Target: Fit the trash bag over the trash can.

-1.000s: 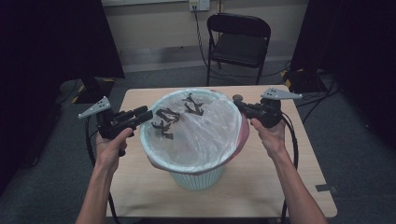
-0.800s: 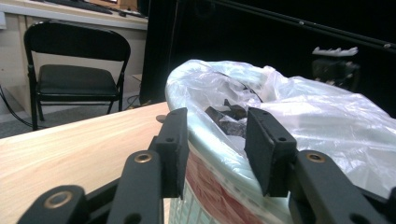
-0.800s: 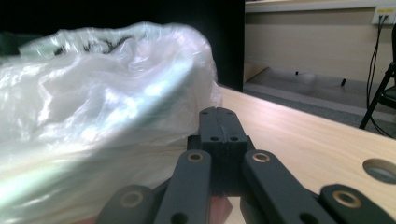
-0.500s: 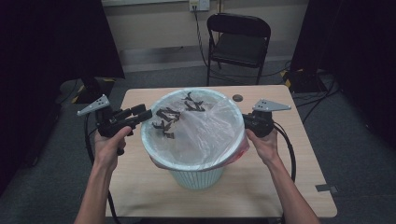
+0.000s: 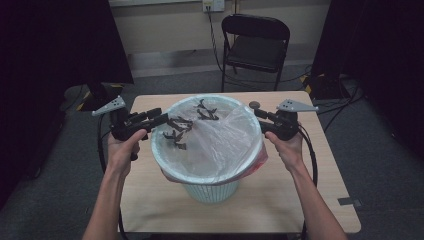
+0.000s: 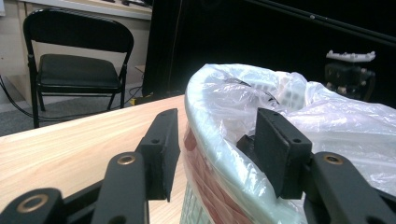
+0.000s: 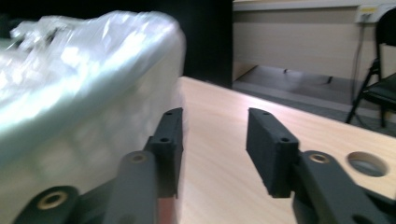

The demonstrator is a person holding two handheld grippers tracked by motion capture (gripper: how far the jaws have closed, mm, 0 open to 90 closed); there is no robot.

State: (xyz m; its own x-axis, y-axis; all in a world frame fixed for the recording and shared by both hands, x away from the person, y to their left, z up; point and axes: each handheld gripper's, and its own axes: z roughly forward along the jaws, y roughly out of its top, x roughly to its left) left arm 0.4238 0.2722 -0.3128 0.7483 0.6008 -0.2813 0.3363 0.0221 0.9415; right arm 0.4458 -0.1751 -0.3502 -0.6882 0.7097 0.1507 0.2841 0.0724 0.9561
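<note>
A pale green slatted basket point(image 5: 210, 190) stands mid-table, lined with a clear plastic bag point(image 5: 220, 140) that holds black scraps point(image 5: 182, 127). A reddish liner point(image 5: 257, 162) shows under the clear bag at the right rim. My left gripper point(image 5: 162, 119) is at the left rim. In the left gripper view its jaws have just been opening and straddle the bag-covered rim point(image 6: 243, 186), the pads not pressing. My right gripper point(image 5: 257, 117) is by the right rim. Its jaws have just been opening, and nothing is between them point(image 7: 215, 144); the bag point(image 7: 84, 70) lies beside its left jaw.
The wooden table point(image 5: 280, 200) has a round cable hole point(image 5: 254, 105) just behind the right gripper. A black folding chair point(image 5: 255, 45) stands behind the table. Dark curtains hang on both sides.
The right gripper's jaws were shut at the bag's right edge and now stand apart, free of the plastic. The bag's right side puffs up. The left hand has barely moved.
</note>
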